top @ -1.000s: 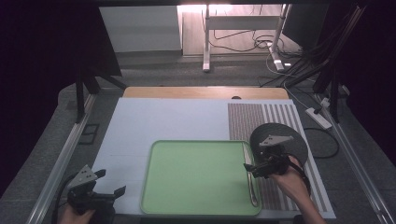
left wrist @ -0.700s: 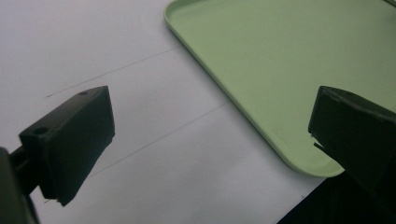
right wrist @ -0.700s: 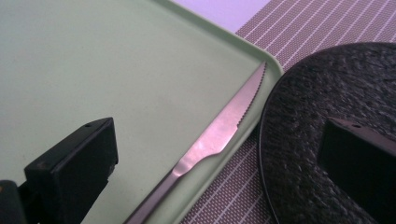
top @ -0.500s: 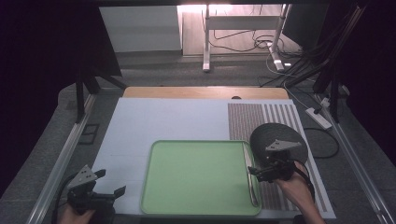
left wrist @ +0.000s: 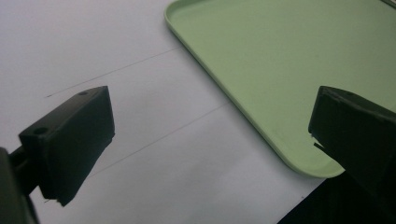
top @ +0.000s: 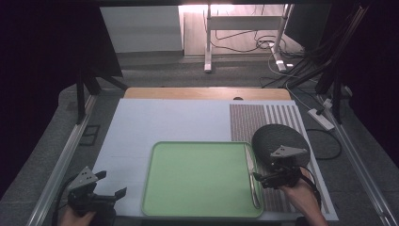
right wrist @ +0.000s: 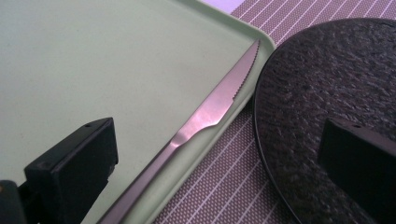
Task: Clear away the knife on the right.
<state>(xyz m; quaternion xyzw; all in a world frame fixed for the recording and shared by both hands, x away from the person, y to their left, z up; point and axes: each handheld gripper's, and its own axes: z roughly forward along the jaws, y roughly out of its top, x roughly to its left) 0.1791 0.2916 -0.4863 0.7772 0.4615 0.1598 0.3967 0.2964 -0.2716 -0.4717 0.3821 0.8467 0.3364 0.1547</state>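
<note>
A light green tray (top: 197,181) lies on the white mat near the front edge. A metal knife (top: 251,176) rests along the tray's right rim, its serrated tip (right wrist: 252,51) pointing away from me. My right gripper (top: 273,175) hovers open just right of the knife, over the striped placemat, with the knife (right wrist: 205,116) between its jaws in the right gripper view. A dark round plate (top: 280,141) sits right of the tray. My left gripper (top: 101,195) stands open at the front left, left of the tray (left wrist: 289,70), holding nothing.
A brown striped placemat (top: 263,120) lies under the plate (right wrist: 327,93) on the right. The wooden table edge (top: 207,93) runs along the back. Metal rails flank both sides, with cables on the floor beyond.
My right gripper has drifted slightly toward me and to the right along the knife. The left gripper has barely moved.
</note>
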